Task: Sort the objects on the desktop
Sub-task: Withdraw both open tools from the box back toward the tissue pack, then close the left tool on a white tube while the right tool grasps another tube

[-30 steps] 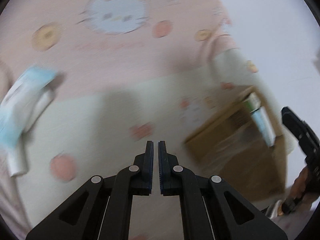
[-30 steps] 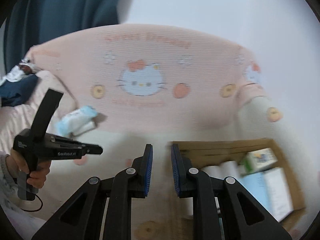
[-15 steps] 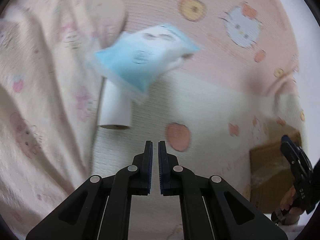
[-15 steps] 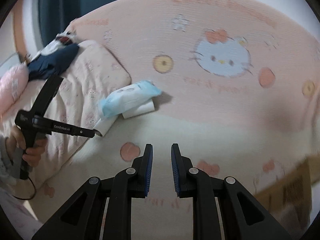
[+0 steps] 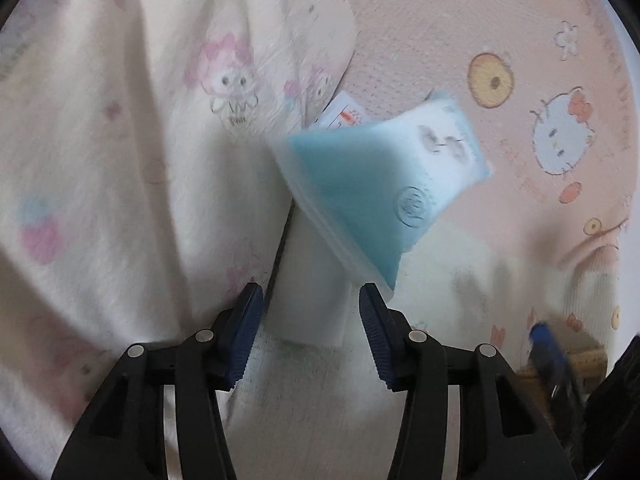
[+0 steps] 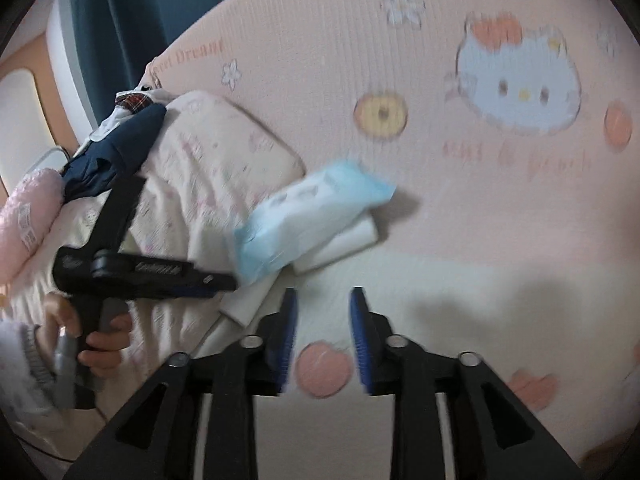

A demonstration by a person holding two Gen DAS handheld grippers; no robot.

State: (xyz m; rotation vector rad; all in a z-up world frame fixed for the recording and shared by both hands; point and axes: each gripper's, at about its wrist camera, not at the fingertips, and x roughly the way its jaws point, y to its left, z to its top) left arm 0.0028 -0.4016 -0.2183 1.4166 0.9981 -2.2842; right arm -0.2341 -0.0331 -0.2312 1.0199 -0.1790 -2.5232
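The left gripper (image 5: 311, 316) is now spread around a white roll (image 5: 310, 280) under the blue pack (image 5: 384, 184); the right gripper (image 6: 322, 320) is held open.

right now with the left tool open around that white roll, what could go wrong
The blue tissue pack lies on top of the white roll, so lifting the roll with the left tool could tip the pack off. The soft blanket beside the roll could get pinched along with it. A second white roll under the pack may shift too.
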